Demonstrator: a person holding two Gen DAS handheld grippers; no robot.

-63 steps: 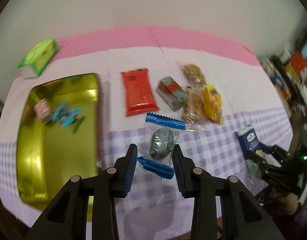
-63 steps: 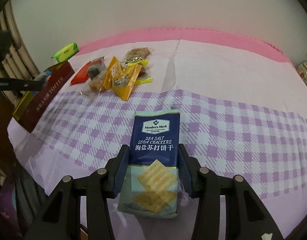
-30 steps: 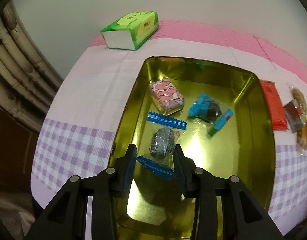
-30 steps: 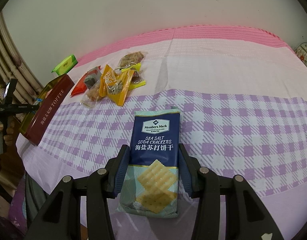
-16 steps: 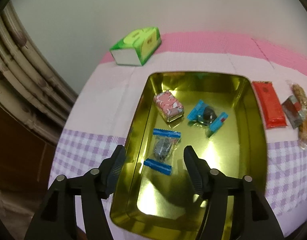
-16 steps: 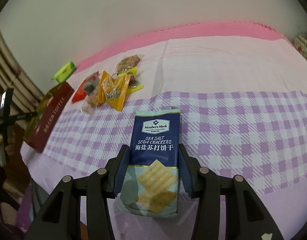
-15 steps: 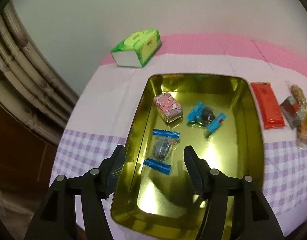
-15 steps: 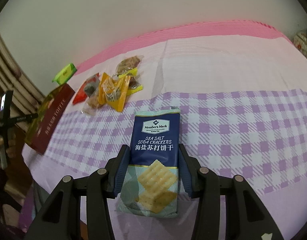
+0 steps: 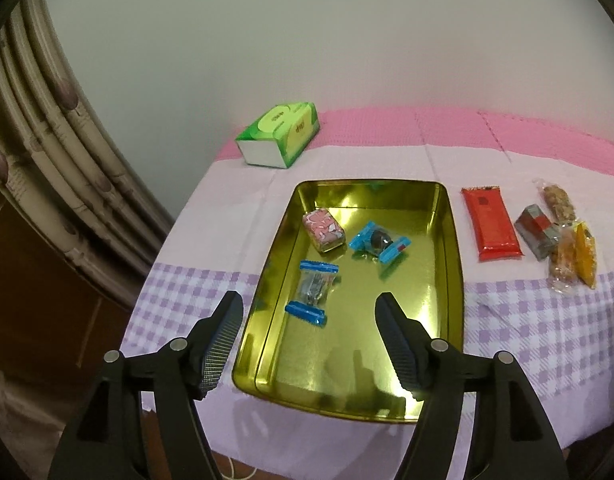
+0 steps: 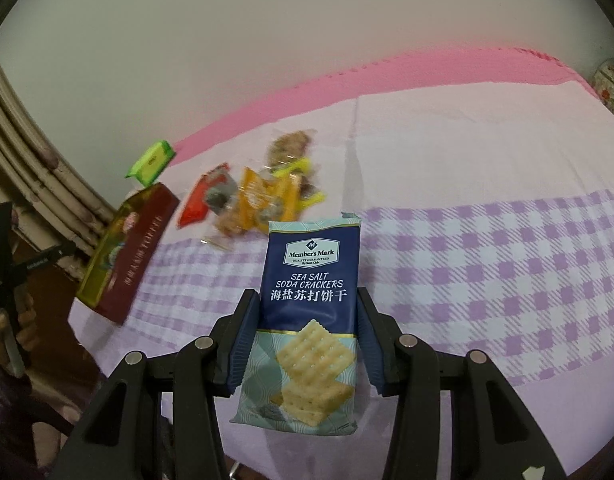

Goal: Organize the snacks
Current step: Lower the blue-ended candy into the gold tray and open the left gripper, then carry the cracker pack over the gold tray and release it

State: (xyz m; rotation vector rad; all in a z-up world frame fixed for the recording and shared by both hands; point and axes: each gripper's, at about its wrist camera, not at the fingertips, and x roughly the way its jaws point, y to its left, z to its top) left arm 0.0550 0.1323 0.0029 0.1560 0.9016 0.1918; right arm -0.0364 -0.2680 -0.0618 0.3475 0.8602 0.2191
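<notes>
Snacks (image 9: 315,286) inside tin (image 9: 451,240), wide left claw (image 9: 307,312) above.

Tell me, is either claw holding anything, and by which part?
The right claw grips the cracker packet by its two long side edges, around mid-height. The left claw is open and empty.

A gold tin (image 9: 453,240) holds a pink candy (image 9: 323,231) and two blue-ended sweets (image 9: 314,293) (lying flat). Beside it lie a red bar (image 9: 491,222) and mixed packets (image 9: 563,232). The cracker pack (image 10: 309,304) stands upright.
</notes>
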